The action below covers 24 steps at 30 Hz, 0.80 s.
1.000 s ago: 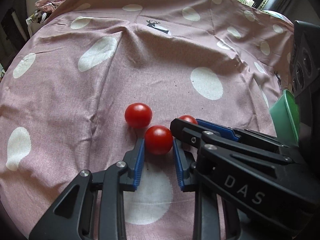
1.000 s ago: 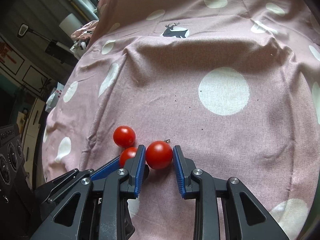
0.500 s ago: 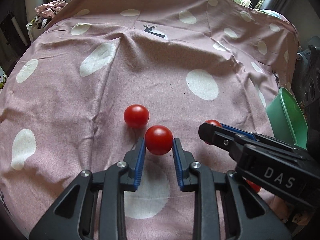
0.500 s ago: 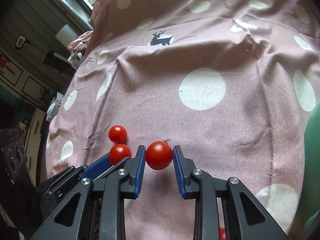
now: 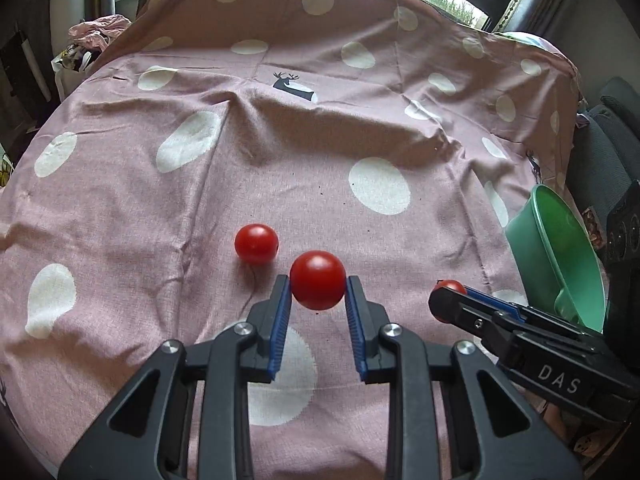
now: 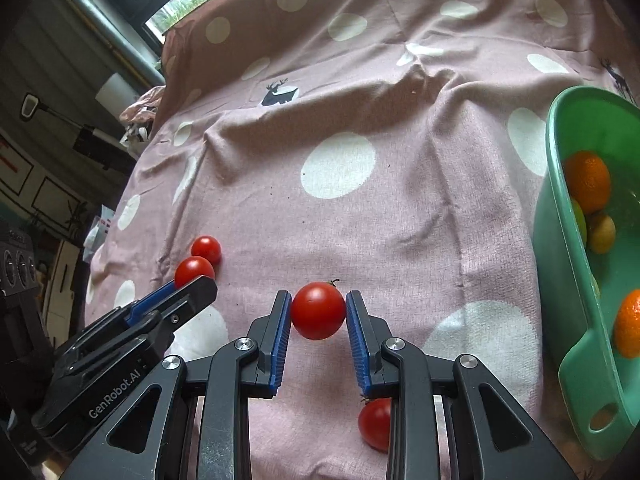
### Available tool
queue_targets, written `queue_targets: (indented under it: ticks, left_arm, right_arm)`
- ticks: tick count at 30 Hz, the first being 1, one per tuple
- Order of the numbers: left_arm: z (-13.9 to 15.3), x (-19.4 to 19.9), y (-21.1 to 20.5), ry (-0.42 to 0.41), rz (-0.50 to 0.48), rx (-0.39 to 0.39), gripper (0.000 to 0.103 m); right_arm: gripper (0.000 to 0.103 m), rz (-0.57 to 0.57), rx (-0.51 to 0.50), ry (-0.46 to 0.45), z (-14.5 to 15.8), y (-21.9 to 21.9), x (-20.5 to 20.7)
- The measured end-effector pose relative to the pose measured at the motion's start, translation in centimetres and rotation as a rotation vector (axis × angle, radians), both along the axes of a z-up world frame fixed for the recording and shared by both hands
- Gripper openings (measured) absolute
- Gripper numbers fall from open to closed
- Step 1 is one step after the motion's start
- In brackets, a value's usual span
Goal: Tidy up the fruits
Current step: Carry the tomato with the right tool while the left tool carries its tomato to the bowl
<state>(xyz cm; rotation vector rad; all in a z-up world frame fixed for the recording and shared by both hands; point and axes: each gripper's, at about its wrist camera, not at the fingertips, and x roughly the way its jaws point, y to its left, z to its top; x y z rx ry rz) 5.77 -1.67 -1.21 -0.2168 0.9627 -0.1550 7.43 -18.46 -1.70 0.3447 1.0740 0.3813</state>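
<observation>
My left gripper (image 5: 318,296) is shut on a red tomato (image 5: 317,280) and holds it above the pink dotted cloth (image 5: 280,152). My right gripper (image 6: 318,318) is shut on another red tomato (image 6: 318,311), also lifted. In the left wrist view the right gripper (image 5: 448,300) sits to the right, its tomato (image 5: 452,286) peeking out. In the right wrist view the left gripper (image 6: 192,280) sits to the left with its tomato (image 6: 194,270). One tomato (image 5: 256,243) lies loose on the cloth; it also shows in the right wrist view (image 6: 206,249). Another tomato (image 6: 376,424) lies under my right gripper.
A green bowl (image 6: 560,248) stands at the right with oranges (image 6: 588,180) and a small yellow-green fruit (image 6: 602,232) inside; it also shows in the left wrist view (image 5: 556,264). Windows and clutter lie beyond the cloth's far edge.
Both grippers have lifted and drawn back with their tomatoes. The right gripper moved right, away from the left, and the green bowl came into view.
</observation>
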Motion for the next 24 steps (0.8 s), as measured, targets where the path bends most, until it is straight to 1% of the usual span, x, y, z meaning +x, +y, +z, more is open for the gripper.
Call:
queue_targets:
  ticks: [4, 6, 12, 15, 19, 24]
  left_arm:
    - [0.7, -0.2, 0.3, -0.022, 0.016, -0.03, 0.027]
    - [0.9, -0.3, 0.4, -0.029, 0.019, -0.039, 0.027]
    - [1.6, -0.7, 0.6, -0.045, 0.035, -0.041, 0.027]
    - [2.1, -0.9, 0.5, -0.058, 0.028, -0.056, 0.027]
    - [3.0, -1.4, -0.1, -0.092, 0.012, -0.055, 0.027]
    - [3.8, -1.7, -0.3, -0.114, -0.004, -0.096, 0.027]
  right_arm:
    - [0.03, -0.007, -0.002, 0.004, -0.1, -0.2, -0.1]
    - [0.03, -0.009, 0.014, 0.01, -0.1, -0.4, -0.1]
    - [0.03, -0.048, 0.014, -0.03, 1.1, -1.5, -0.4]
    - [0.03, -0.06, 0.035, -0.043, 1.6, -2.1, -0.5]
    - [0.03, -0.074, 0.054, -0.064, 2.4, -2.9, -0.7]
    - [0.03, -0.097, 0.063, -0.091, 3.2, -3.6, -1.0]
